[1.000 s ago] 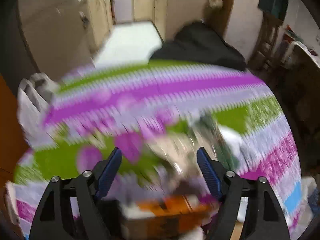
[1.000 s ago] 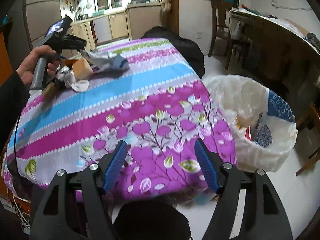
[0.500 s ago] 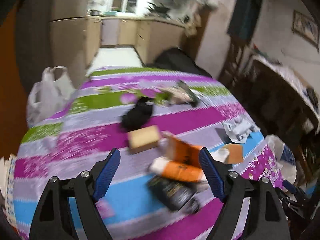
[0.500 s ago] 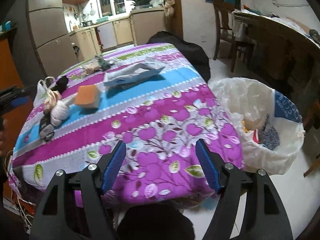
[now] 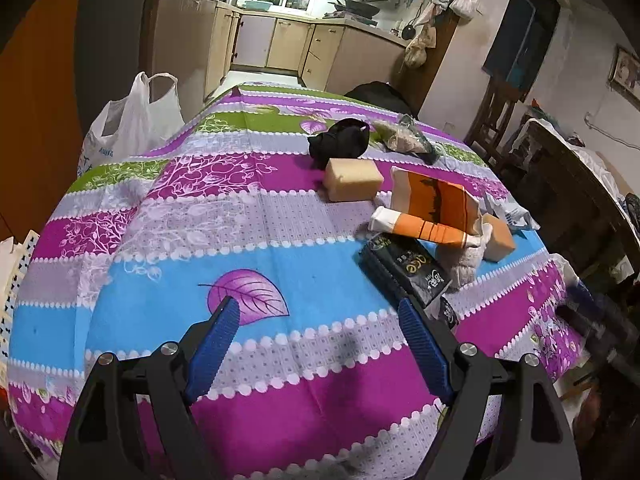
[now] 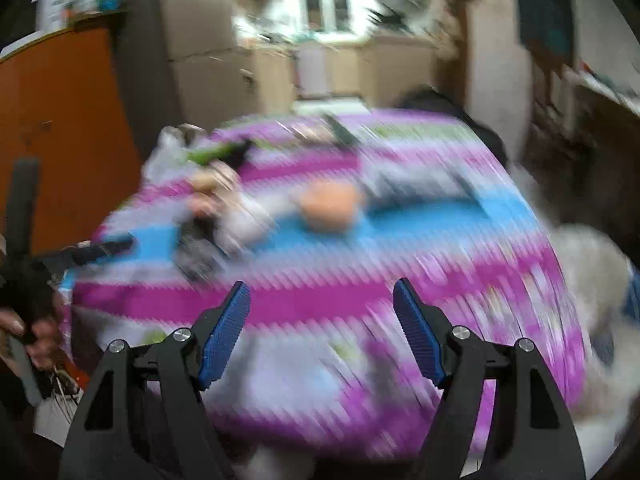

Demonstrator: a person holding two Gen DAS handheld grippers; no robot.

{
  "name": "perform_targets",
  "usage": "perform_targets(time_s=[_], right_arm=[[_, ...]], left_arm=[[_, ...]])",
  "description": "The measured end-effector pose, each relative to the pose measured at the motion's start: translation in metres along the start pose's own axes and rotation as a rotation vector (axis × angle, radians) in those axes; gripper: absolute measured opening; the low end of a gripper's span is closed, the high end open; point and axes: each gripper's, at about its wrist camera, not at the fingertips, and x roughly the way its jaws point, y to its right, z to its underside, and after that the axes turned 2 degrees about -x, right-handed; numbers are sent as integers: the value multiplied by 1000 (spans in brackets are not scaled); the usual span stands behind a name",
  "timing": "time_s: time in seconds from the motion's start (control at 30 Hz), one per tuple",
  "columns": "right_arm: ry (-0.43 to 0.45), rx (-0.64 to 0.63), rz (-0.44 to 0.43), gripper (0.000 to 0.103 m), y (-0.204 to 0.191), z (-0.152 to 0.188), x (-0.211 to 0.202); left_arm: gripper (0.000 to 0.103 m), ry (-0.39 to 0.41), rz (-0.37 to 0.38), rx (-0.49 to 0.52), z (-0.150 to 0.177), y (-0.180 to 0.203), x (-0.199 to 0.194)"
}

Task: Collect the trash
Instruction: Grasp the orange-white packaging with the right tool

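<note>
Two grippers, both spread wide with nothing between the blue pads.

Left gripper [image 5: 320,344]: hovers level over the near end of the striped floral tablecloth [image 5: 200,240], fingers pointing down the table's length toward the kitchen. In the right wrist view the hand [image 6: 28,328] grips its handle at the table's left edge.

Right gripper [image 6: 322,332]: jaws apart, empty, aimed across the table from the near right side. Heavy motion blur in this view, so details are unreliable.

Left to right from the left wrist view:
- white plastic carrier bag [image 5: 132,120] off the table's left edge, near the far corner
- wide open cloth on the left half and directly ahead of the left gripper
- black crumpled fabric item [image 5: 340,142] far centre, touching the tan rectangular sponge block [image 5: 352,180] in front of it
- crinkled clear wrapper [image 5: 408,140] just right of the black item
- orange and white carton [image 5: 436,204], tilted, leaning over an orange and white tube [image 5: 416,230]
- black glossy packet [image 5: 404,268] nearest the left gripper, just ahead of its right finger
- second tan sponge block [image 5: 498,236] near the right edge, with white crumpled paper [image 5: 512,212] behind it

Trash all clusters on the right half. Right edge of the table drops off close behind the cluster; the pale plastic trash bag [image 6: 592,272] sits beyond that edge, blurred.
</note>
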Motion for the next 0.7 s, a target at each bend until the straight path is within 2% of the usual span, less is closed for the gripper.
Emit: perform_targets(time_s=[0.07, 0.13, 0.2, 0.23, 0.3, 0.37, 0.4, 0.43, 0.5, 0.6, 0.7], right_arm=[[19, -51, -52, 71, -13, -23, 14], [-6, -87, -97, 70, -22, -45, 39], [-50, -110, -122, 57, -27, -60, 64], [-87, -119, -142, 54, -29, -64, 77], [-155, -124, -153, 40, -27, -69, 100], [-211, -110, -163, 32, -24, -70, 117], [-232, -106, -171, 17, -25, -68, 120], [-241, -100, -175, 12, -24, -66, 120], [-199, -78, -208, 12, -23, -67, 108], [-76, 17, -245, 12, -12, -73, 64], [13, 79, -195, 12, 1, -73, 25]], left_arm=[[81, 9, -2, -1, 1, 0, -2], [81, 13, 5, -9, 1, -1, -5], [81, 16, 8, -19, 0, -3, -8], [81, 17, 8, -21, -1, -4, -9], [81, 18, 5, -26, -2, -7, -10], [81, 18, 4, -34, -3, -10, -10], [81, 18, 4, -38, -4, -10, -10], [81, 18, 3, -40, -5, -9, -9], [81, 18, 8, -37, -6, -6, -8], [81, 24, 22, -13, -9, 10, -6], [84, 28, 34, 13, -10, 29, 1]])
